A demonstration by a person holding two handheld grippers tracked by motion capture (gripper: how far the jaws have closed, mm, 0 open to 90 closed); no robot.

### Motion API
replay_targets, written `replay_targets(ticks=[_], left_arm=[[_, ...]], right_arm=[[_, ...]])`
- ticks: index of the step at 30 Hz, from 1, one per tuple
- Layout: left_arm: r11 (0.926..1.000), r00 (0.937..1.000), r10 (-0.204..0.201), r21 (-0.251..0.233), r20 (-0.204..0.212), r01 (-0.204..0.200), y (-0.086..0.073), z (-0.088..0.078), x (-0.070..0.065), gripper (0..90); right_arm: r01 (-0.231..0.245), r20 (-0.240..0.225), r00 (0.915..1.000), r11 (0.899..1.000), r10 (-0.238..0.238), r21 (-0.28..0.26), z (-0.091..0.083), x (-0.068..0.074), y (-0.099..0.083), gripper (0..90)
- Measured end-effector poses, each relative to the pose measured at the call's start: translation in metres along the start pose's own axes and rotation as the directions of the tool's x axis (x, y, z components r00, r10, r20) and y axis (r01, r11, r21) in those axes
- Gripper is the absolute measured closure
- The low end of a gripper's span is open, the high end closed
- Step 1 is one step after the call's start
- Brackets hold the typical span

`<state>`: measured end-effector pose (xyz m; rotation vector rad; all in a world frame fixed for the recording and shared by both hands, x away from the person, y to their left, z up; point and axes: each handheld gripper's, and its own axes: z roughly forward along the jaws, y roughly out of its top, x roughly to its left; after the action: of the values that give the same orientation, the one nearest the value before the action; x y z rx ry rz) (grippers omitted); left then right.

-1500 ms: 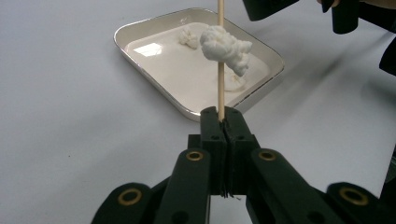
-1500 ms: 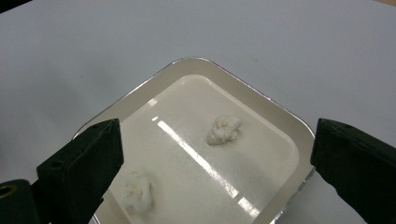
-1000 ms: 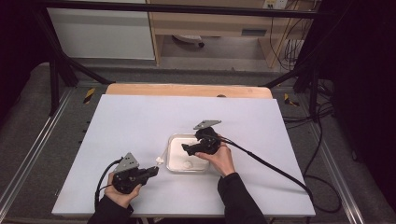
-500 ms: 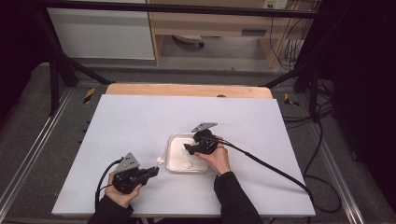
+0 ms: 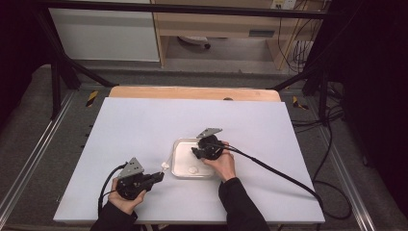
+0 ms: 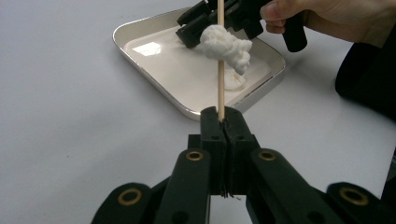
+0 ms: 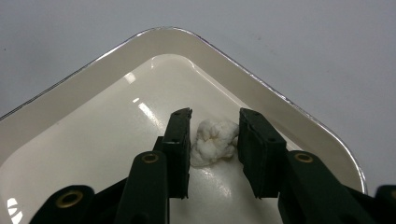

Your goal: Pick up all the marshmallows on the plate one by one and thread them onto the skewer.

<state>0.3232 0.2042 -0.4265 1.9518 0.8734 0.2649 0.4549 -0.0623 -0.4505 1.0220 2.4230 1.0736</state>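
Note:
My left gripper [image 6: 223, 116] is shut on the foot of a thin wooden skewer [image 6: 220, 74]. A fluffy white lump [image 6: 226, 44] is speared on it and hangs just left of the shallow white tray [image 5: 179, 144]. The left gripper [image 5: 160, 176] rests low near the table's front. My right gripper [image 7: 212, 126] reaches down into the tray [image 7: 280, 100]. Its jaws have just been closing on a loose white lump [image 7: 212, 140], and both pads now touch its sides. A second loose lump [image 5: 193, 169] lies at the tray's near end.
The tray stands a little right of the middle of the white tabletop [image 5: 144, 125]. A black cable [image 5: 279, 175] trails from the right gripper across the table to the right edge. A wooden strip [image 5: 192, 93] runs along the far edge.
The right gripper's jaws have narrowed around the lump in the tray, and that hand has dipped slightly toward it. The left hand and its skewer have kept still.

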Motion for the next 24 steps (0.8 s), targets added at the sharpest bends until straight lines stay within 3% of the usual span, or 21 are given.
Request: replay_targets(ticks=[11,24], left_arm=[[1.0000,1.0000,0.002,0.002,0.000,-0.002,0.000,0.000,0.000,88.3],[0.9999,1.0000,0.010,0.002,0.002,-0.010,0.000,0.001,-0.002,88.3]], right_arm=[[-0.034,-0.022,0.9992,0.999,0.034,-0.018,-0.005,0.001,0.003,73.2],[-0.047,-0.097,0.9946,0.992,0.036,-0.116,-0.047,0.005,0.017,74.9]])
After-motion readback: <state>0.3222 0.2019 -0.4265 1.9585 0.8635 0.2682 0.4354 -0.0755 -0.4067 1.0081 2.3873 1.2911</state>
